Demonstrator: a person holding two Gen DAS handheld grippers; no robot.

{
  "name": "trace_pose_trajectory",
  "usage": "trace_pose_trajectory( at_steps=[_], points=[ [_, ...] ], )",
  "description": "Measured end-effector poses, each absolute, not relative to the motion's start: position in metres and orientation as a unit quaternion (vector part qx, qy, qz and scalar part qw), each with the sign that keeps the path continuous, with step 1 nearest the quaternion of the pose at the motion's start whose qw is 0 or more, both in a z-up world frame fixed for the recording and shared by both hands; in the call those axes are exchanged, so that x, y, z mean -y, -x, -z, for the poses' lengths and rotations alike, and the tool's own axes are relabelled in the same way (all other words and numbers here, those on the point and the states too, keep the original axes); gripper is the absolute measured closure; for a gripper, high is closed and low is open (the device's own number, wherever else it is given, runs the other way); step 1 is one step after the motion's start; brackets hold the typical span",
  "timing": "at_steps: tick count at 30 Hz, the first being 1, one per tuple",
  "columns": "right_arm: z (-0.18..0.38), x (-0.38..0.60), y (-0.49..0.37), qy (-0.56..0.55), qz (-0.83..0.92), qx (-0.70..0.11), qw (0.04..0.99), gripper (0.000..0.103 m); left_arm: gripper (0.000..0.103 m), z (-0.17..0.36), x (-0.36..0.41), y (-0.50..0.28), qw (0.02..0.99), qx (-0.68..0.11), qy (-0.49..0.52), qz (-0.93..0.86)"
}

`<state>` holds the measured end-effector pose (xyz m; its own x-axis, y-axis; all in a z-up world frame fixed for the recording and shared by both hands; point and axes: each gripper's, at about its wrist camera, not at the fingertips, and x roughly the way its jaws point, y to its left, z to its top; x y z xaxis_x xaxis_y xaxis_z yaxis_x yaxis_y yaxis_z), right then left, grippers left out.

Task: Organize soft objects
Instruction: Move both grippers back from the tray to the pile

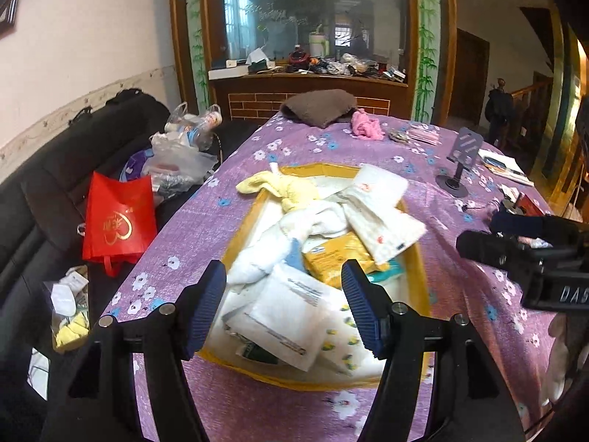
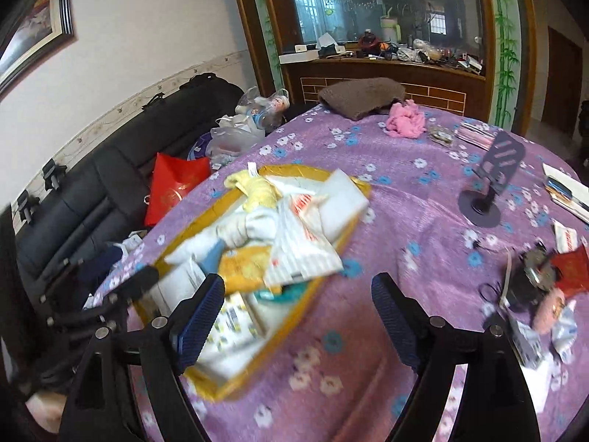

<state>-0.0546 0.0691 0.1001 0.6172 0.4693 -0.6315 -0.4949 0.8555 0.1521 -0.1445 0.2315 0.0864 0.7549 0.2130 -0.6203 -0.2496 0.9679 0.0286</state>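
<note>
A yellow tray [image 1: 320, 168] on the purple flowered tablecloth holds a heap of soft things: a pale yellow towel [image 1: 283, 188], a white cloth [image 1: 294, 232] and several white and yellow tissue packs. My left gripper [image 1: 283, 305] hovers open over the tray's near end, with nothing between its fingers. My right gripper [image 2: 298, 316] stands open above bare tablecloth just right of the tray [image 2: 291, 169]; its left finger overlaps the tray's near corner. At the far edge of the table lie a pink cloth [image 1: 366, 127] and a folded brown towel [image 1: 320, 107].
A dark phone stand [image 2: 489, 184] stands right of the tray. Scissors, a red packet and small clutter [image 2: 541, 280] lie at the table's right side. A black sofa with a red bag [image 1: 117, 217] and plastic bags runs along the left.
</note>
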Motion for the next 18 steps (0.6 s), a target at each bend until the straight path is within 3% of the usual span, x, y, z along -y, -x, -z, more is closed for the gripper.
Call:
trace_pose_trajectory(
  at_steps=[18],
  points=[
    [-0.078,0.086,0.098,-0.061,-0.197,-0.361,0.909,0.02,0.038,-0.095,-0.138,0.14,0.937,-0.345,-0.029,-0.045]
  ],
)
